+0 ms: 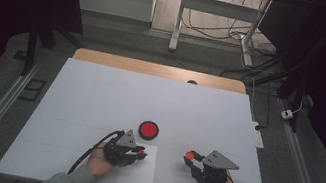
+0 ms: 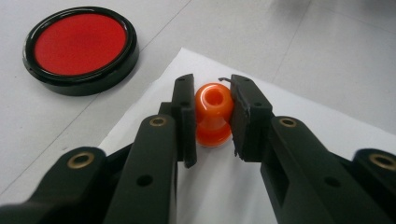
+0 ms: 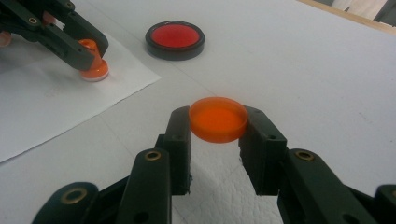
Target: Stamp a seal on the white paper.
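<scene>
Stamping step: left tool clamps orange stamp on paper, right tool holds its cap, ink pad open; next probably recap

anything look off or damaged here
One small thing: the left gripper, shut on the orange stamp, has a jaw pad whose top edge looks frayed, with a thin curl sticking out. The stamp stands upright on the paper, and the ink pad looks intact.

Red ink pad sits beyond both grippers (left, right).
</scene>
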A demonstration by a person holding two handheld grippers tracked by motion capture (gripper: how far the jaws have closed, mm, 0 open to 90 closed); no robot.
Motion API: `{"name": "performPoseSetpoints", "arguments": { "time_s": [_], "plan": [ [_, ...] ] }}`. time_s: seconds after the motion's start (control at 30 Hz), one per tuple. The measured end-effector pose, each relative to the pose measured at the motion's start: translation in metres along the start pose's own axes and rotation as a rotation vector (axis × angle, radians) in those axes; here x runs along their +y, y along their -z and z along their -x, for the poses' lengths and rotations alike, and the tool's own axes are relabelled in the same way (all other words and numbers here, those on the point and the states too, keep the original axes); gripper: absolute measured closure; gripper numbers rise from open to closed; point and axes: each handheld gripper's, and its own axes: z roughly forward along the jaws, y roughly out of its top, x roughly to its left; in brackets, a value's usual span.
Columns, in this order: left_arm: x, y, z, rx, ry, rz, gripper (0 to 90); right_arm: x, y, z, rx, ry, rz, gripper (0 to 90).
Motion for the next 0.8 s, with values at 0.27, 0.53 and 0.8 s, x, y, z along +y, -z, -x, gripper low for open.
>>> {"name": "performPoseSetpoints", "arguments": {
  "time_s": [0.27, 0.53, 0.8],
  "plan": [
    [-0.0012, -0.0007, 0.0021, 0.013, -0.011, 0.006, 72.5, 0.0005, 0.0000, -0.0014, 0.002, -0.001, 0.001, 64.6],
    [-0.0010, -0.0009, 0.0020, 0.014, -0.016, 0.005, 72.6, 0.0004, 0.0000, -0.0019, 0.002, -0.002, 0.002, 64.6],
    [-0.0006, -0.0009, 0.0021, 0.014, -0.025, 0.001, 72.7, 0.0002, -0.0001, -0.0018, 0.002, 0.001, 0.002, 64.6]
  ]
}}
